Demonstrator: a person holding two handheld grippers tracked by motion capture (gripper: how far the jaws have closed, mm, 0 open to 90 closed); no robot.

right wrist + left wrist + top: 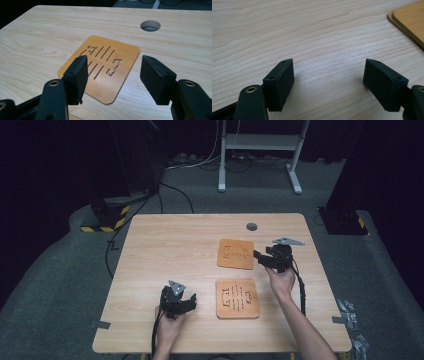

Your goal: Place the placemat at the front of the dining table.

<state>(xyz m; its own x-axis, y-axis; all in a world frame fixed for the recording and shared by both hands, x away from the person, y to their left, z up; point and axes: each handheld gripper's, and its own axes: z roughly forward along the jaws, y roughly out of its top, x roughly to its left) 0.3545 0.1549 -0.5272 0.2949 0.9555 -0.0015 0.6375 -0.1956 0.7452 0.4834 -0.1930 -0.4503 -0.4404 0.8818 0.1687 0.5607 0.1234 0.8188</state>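
**Operator:** Coaster (105, 67), far one of two: my right gripper (113, 77) has its jaws spread wide and empty, framing the coaster's near corner in the right gripper view. From above, that gripper (261, 258) sits just beside the coaster's (235, 253) right edge, so the coaster lies to the left of the tool, flat on the table (165, 240).

**Observer:** And your other tool?

**Operator:** My left gripper (328, 81) is likewise wide open with nothing between its jaws, held low over bare wood. In the high view it (187, 301) rests left of the near coaster (237, 298), a gap of table between them.

**Observer:** Any long axis to align with?

**Operator:** None that I can tell; each coaster is a rounded square, though its cut slots run as parallel lines. The right hand is nearer the far coaster, the left nearer the near one.

**Observer:** Count?

**Operator:** Two coasters, two grippers, one cable hole (251, 226) beyond the far coaster.
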